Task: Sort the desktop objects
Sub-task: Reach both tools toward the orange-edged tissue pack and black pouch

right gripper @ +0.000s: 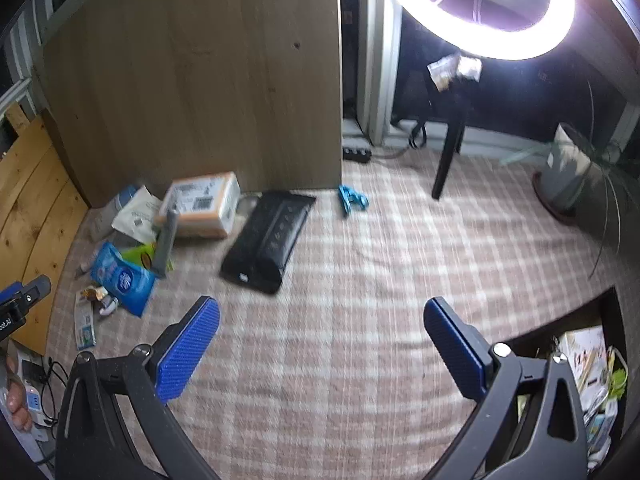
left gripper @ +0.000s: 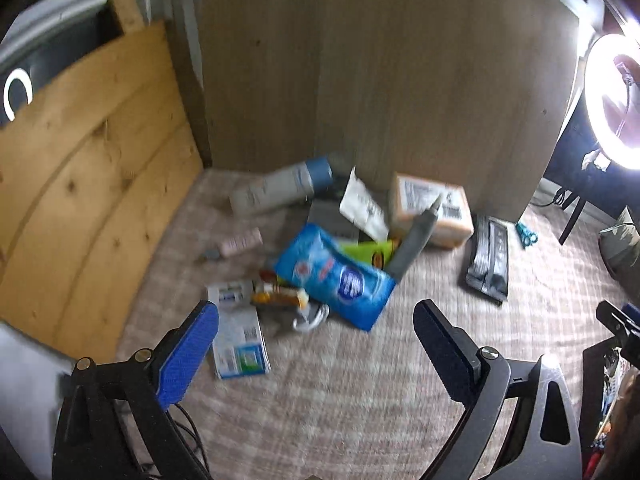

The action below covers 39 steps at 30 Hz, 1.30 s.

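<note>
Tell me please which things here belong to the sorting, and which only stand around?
To sort: blue pouch, orange box, grey tube, black pack, blue scissors, white bottle.

Only standing around: ring light, potted plant, power strip.

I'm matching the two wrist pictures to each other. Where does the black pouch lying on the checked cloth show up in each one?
Left wrist: the black pouch lies right of centre, right of the orange box.
Right wrist: the black pouch lies left of centre, again right of the orange box.
Shared landmark: the blue scissors just beyond the pouch.
</note>
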Each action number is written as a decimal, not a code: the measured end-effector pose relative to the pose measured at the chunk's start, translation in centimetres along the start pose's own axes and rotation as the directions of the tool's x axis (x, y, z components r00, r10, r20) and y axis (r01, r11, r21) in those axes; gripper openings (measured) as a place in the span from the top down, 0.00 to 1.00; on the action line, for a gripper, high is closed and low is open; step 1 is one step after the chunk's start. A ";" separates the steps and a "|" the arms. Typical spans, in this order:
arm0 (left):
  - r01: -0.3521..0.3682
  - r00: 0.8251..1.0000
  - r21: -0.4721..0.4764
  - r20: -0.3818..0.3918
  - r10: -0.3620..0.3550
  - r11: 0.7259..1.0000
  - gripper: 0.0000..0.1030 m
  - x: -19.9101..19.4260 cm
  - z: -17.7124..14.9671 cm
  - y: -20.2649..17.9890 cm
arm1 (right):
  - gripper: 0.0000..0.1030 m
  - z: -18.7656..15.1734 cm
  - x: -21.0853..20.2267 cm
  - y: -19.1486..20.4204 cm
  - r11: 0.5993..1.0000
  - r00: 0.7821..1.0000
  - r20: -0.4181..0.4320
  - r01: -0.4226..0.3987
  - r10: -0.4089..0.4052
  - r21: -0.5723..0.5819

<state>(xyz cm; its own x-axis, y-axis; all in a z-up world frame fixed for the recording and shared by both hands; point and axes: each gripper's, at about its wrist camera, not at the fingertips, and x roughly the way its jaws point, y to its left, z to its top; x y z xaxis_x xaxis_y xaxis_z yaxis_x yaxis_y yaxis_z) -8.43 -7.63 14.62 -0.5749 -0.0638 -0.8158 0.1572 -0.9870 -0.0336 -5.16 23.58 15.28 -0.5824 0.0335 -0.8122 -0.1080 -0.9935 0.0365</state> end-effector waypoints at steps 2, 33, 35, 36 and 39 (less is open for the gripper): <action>-0.005 1.000 0.022 0.011 0.005 1.000 0.05 -0.2 1.0 -0.2 | 0.00 1.2 -0.2 0.3 1.000 1.000 0.013 0.001 -0.001 -0.012; -0.046 0.979 -0.079 -0.204 0.029 0.996 0.27 20.9 14.1 7.0 | 0.27 10.0 20.6 4.2 0.997 0.948 -0.315 -0.024 0.048 0.079; -0.048 0.975 -0.091 -0.221 0.027 0.995 0.32 22.0 14.0 7.2 | 0.31 10.0 21.0 4.8 0.998 0.948 -0.318 -0.007 0.027 0.064; -0.048 0.973 -0.099 -0.230 0.024 0.994 0.34 22.5 13.8 7.4 | 0.31 9.9 21.3 5.0 0.998 0.946 -0.322 -0.004 0.024 0.060; -0.032 0.972 -0.123 -0.234 0.002 0.992 0.34 23.2 13.6 7.5 | 0.32 9.6 21.8 5.5 0.998 0.940 -0.339 -0.022 0.043 0.067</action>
<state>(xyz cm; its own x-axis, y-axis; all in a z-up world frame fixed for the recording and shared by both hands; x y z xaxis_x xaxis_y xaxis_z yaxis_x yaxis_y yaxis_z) -31.51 -18.48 3.33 -0.3706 -0.0296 -0.9283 0.2731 -0.9588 -0.0785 -26.24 19.88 3.35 -0.2791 -0.0483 -0.9591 -0.1494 -0.9844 0.0931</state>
